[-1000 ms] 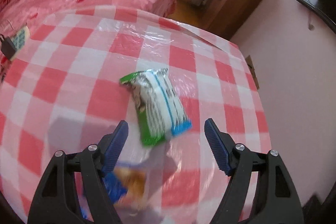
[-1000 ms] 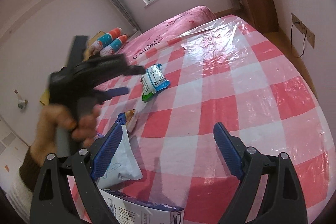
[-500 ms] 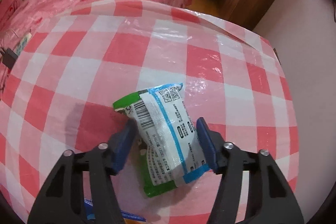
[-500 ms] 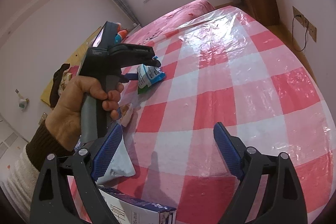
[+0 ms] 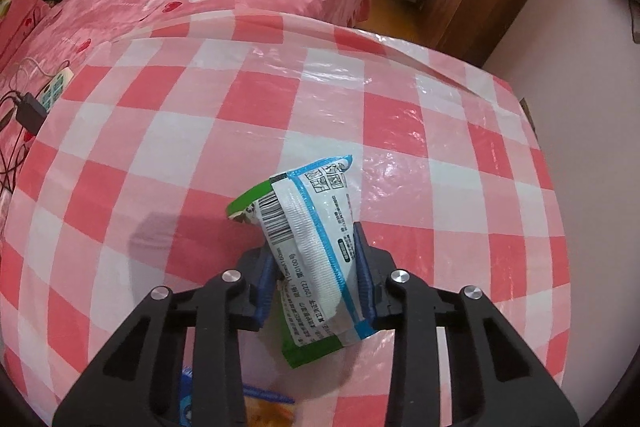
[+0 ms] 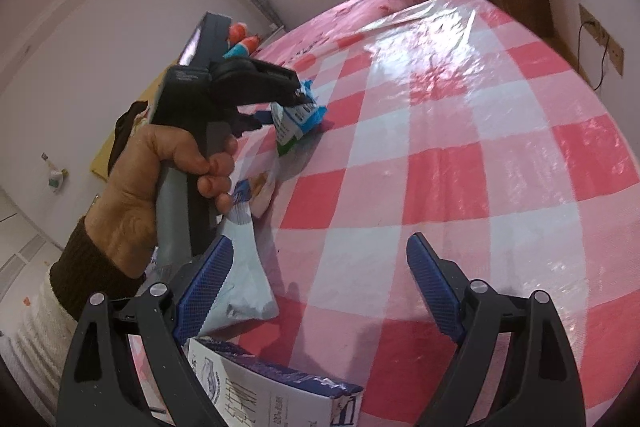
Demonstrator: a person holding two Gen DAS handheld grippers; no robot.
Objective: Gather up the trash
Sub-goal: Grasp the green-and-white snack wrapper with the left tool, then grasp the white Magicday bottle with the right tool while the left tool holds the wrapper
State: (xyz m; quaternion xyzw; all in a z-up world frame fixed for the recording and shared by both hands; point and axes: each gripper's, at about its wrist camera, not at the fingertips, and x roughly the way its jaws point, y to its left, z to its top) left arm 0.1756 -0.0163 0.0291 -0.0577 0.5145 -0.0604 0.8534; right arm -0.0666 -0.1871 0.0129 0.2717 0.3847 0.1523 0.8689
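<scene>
I am closing my left gripper (image 5: 316, 279) on the crumpled wrapper (image 5: 310, 247), squeezing gently before lifting, while my right gripper (image 6: 316, 291) is hanging open and empty.

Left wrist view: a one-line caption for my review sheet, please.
Left claw closing on a green-and-white snack wrapper over the pink checked tablecloth.

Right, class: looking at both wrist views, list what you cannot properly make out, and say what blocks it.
- Orange snack wrapper: left wrist view, cut off by the bottom edge and hidden by the left gripper.
- Green-and-white packet: its front face is turned away.
- White carton: right wrist view, cut off at the bottom, behind the right gripper.
- Pale blue pouch: print blurred.
</scene>
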